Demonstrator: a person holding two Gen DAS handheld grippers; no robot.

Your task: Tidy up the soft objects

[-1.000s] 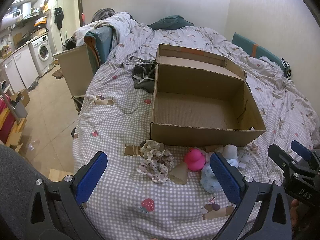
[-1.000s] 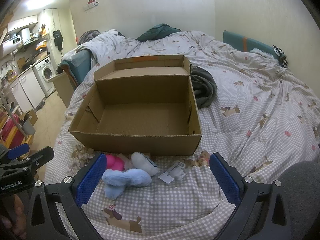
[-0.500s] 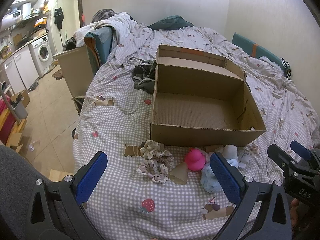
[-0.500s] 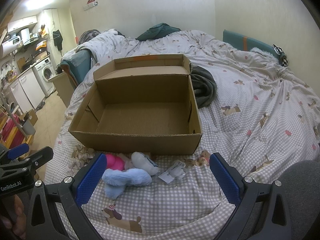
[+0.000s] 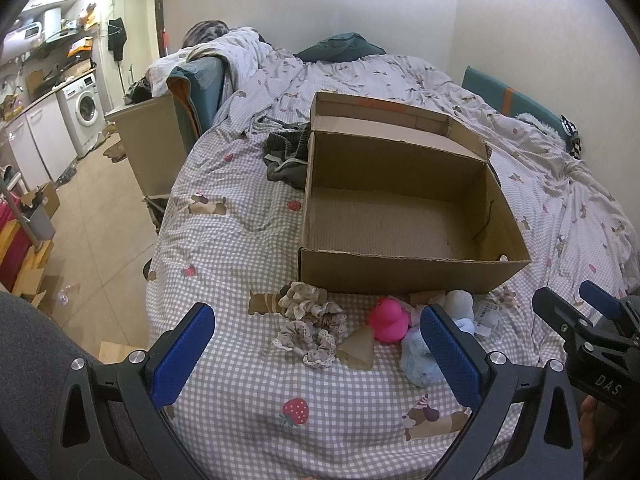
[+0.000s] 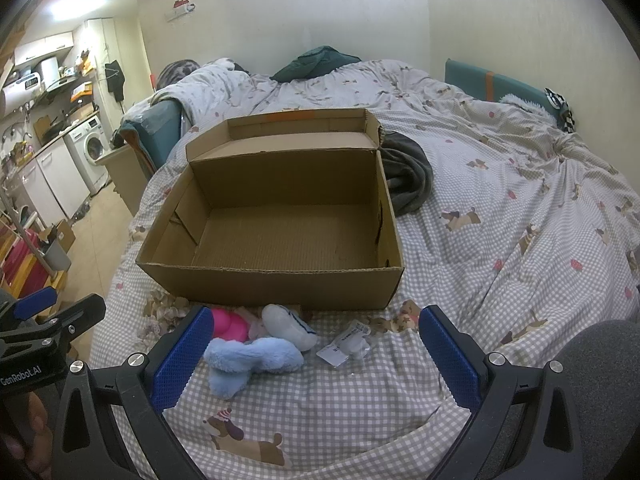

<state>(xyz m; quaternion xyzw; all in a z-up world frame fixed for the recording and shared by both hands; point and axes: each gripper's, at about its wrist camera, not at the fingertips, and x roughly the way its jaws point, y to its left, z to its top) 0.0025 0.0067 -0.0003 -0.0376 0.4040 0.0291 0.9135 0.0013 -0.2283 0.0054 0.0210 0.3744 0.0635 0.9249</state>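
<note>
An open, empty cardboard box [image 5: 400, 276] [image 6: 272, 284] rests on the checked bedspread. In front of it lie beige scrunchies [image 5: 310, 320] [image 6: 164, 312], a pink duck toy [image 5: 388, 320] [image 6: 230, 326], a light blue plush [image 5: 420, 356] [image 6: 248, 360], a white-grey plush [image 5: 458, 302] [image 6: 286, 324], a beige cone-shaped piece [image 5: 358, 346] and a small clear packet [image 6: 346, 346] [image 5: 486, 314]. My left gripper [image 5: 316, 352] hovers open above the scrunchies and duck. My right gripper [image 6: 316, 354] hovers open over the blue plush and packet. Both hold nothing.
A dark grey garment [image 5: 286, 156] [image 6: 408, 176] lies beside the box's far end. The bed's left edge drops to a tiled floor [image 5: 92, 232] with a bedside cabinet [image 5: 148, 148]. A rumpled duvet and teal cushion [image 6: 500, 86] lie further back.
</note>
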